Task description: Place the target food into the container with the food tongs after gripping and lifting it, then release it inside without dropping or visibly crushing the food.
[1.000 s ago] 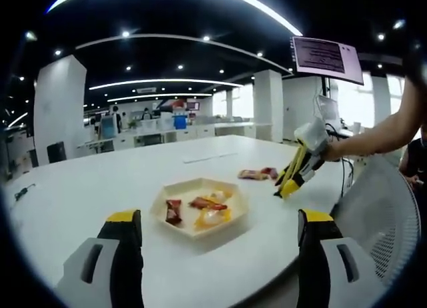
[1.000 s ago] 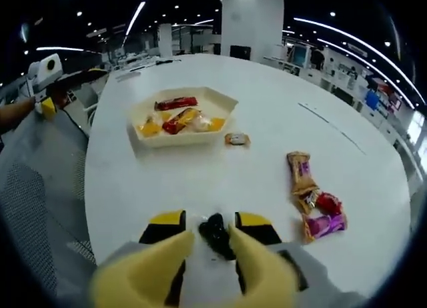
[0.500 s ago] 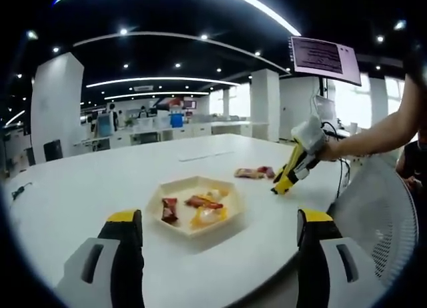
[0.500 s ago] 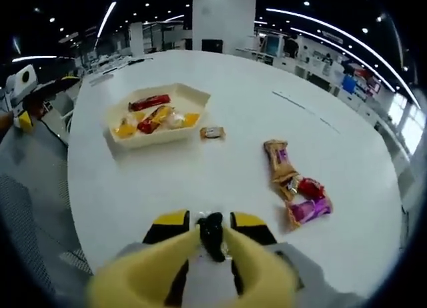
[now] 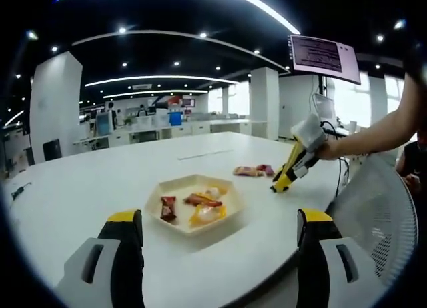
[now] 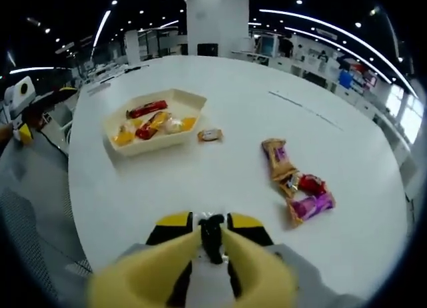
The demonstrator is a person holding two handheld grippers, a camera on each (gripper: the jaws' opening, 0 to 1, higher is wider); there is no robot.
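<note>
A shallow, hexagonal cream tray (image 6: 155, 121) sat on the smooth white round table (image 6: 233, 181), holding several glossy wrapped snacks (image 6: 152, 119): one long and red, others yellow and pale. Just beside the tray lay one small wrapped sweet (image 6: 209, 135), apart from it. Farther from the tray, a cluster of crinkled wrappers (image 6: 298, 185) in brown, red and purple lay together. The right gripper (image 6: 212, 236), yellow-tipped, was closed down on a small dark piece of food (image 6: 212, 235), well short of the tray. The left gripper (image 5: 220, 245) stood wide apart with nothing between its jaws, the tray (image 5: 194, 205) beyond it.
</note>
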